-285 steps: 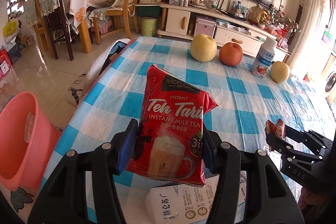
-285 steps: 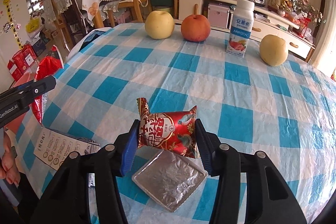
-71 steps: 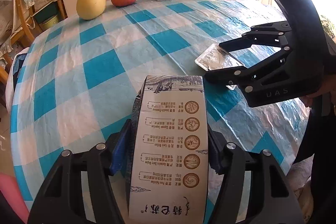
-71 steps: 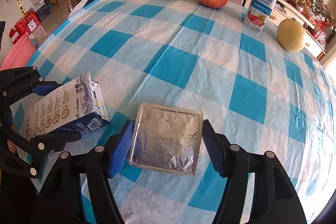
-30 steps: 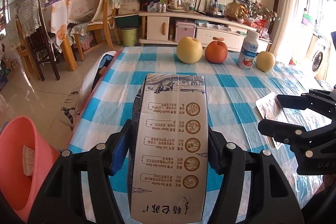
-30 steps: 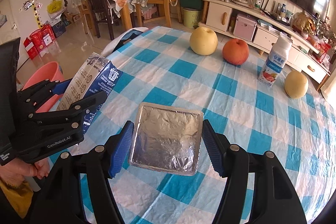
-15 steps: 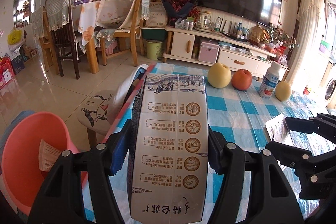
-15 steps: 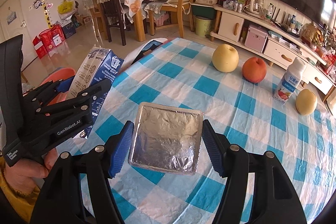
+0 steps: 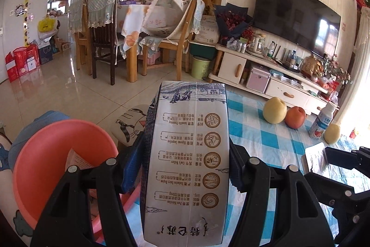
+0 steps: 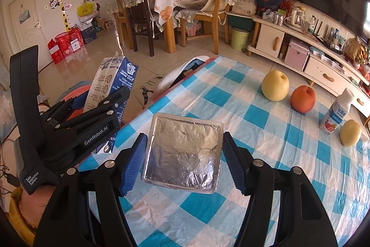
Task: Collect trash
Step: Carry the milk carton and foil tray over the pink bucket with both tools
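Beyond the table's left edge, the left gripper (image 9: 185, 168) is clamped on a milk carton (image 9: 188, 154), both blue pads pressed flat against its narrow sides. The carton's long axis runs straight out along the fingers, toward twelve o'clock in the left wrist view, its far end raised. From that gripper the pink basin (image 9: 57, 163) lies at about nine o'clock and lower, open side up, with a scrap of printed paper already inside. The carton stands beside the basin's rim, not yet over its mouth; a short swing to nine o'clock appears to be what the drop requires.

The right gripper (image 10: 185, 161) is closed on a flattened foil tray (image 10: 183, 152), pads bearing on its two side edges, the tray held roughly level above the blue checked tablecloth (image 10: 266, 154). In the right wrist view the left gripper (image 10: 76, 131) and its carton (image 10: 111, 94) sit at about ten o'clock, with the basin mostly hidden behind them. The left hand is plainly the nearer to the basin; the right must cross the table edge to reach it.

At the far side of the table, around two o'clock, stand a yellow pear (image 10: 275, 85), a red apple (image 10: 303, 98), a yogurt drink bottle (image 10: 335, 115) and a second pear (image 10: 350, 132), well apart from both grippers.
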`<state>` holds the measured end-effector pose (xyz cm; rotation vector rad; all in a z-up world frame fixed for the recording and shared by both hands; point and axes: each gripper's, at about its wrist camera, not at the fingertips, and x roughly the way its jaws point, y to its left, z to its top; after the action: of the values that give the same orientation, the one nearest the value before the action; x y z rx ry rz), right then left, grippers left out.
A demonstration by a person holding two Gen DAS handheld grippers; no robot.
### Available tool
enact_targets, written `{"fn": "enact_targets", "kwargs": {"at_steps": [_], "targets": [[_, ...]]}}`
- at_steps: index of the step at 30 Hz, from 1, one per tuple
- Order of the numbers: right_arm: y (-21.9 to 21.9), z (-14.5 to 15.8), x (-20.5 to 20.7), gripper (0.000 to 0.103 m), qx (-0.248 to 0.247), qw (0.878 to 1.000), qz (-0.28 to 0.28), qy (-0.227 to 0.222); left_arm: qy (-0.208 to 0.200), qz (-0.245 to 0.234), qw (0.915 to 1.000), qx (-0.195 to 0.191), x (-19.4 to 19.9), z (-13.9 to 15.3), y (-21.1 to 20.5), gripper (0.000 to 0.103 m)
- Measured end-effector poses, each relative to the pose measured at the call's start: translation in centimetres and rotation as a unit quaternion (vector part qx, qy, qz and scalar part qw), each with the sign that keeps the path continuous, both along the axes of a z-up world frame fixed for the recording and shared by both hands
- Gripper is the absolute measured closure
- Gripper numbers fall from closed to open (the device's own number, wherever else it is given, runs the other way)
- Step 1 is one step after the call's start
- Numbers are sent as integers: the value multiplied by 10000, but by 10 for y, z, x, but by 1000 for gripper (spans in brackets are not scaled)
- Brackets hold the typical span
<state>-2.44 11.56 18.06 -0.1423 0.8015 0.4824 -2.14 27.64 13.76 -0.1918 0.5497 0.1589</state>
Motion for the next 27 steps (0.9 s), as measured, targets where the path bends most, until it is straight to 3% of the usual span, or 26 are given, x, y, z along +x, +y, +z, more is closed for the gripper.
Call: {"fn": "enact_targets", "kwargs": {"at_steps": [12, 27], "targets": [[55, 6, -2, 37, -132, 9989, 417, -148, -26, 1038, 9931, -542, -2, -1, 63, 39], [108, 5, 3, 37, -305, 9962, 776, -236, 64, 1882, 9770, -1003, -14, -11, 112, 39]]}}
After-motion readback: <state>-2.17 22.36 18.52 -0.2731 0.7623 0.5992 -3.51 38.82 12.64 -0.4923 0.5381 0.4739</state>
